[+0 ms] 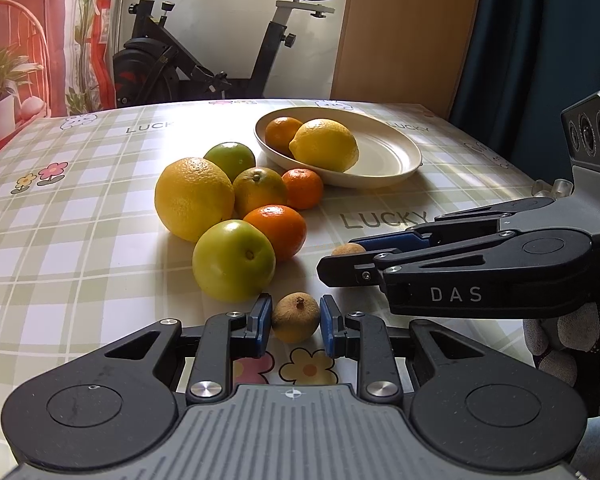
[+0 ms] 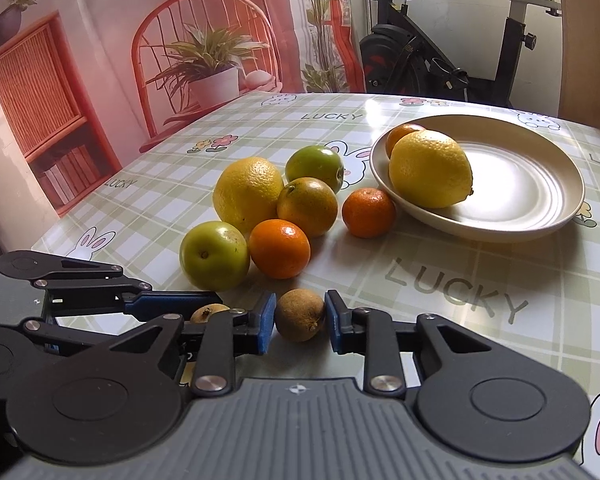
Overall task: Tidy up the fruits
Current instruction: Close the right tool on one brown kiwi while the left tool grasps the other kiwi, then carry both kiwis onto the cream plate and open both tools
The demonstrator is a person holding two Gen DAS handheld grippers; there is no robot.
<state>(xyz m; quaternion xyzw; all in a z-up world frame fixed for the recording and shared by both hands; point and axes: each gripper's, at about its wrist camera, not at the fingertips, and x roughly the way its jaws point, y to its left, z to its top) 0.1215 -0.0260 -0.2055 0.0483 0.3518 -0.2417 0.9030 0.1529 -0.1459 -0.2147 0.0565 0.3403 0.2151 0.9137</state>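
A cream plate (image 1: 396,160) (image 2: 540,200) holds a lemon (image 1: 325,145) (image 2: 430,169) and a mandarin (image 1: 282,134) (image 2: 400,138). Beside it on the table lies a cluster of fruit: a large yellow orange (image 1: 194,198) (image 2: 247,192), green apples (image 1: 233,260) (image 2: 214,255), mandarins (image 1: 278,231) (image 2: 279,248). My left gripper (image 1: 295,326) straddles a small brown fruit (image 1: 296,318), pads close on both sides, slight gaps showing. My right gripper (image 2: 300,326) straddles another small brown fruit (image 2: 300,314) the same way; in the left wrist view that fruit (image 1: 348,249) is partly hidden by the right gripper.
The table carries a green plaid cloth (image 1: 80,220) printed with "LUCKY", flowers and rabbits. An exercise bike (image 1: 204,48) stands behind the table's far edge. A red-toned backdrop with a chair and plants (image 2: 180,60) hangs at the left.
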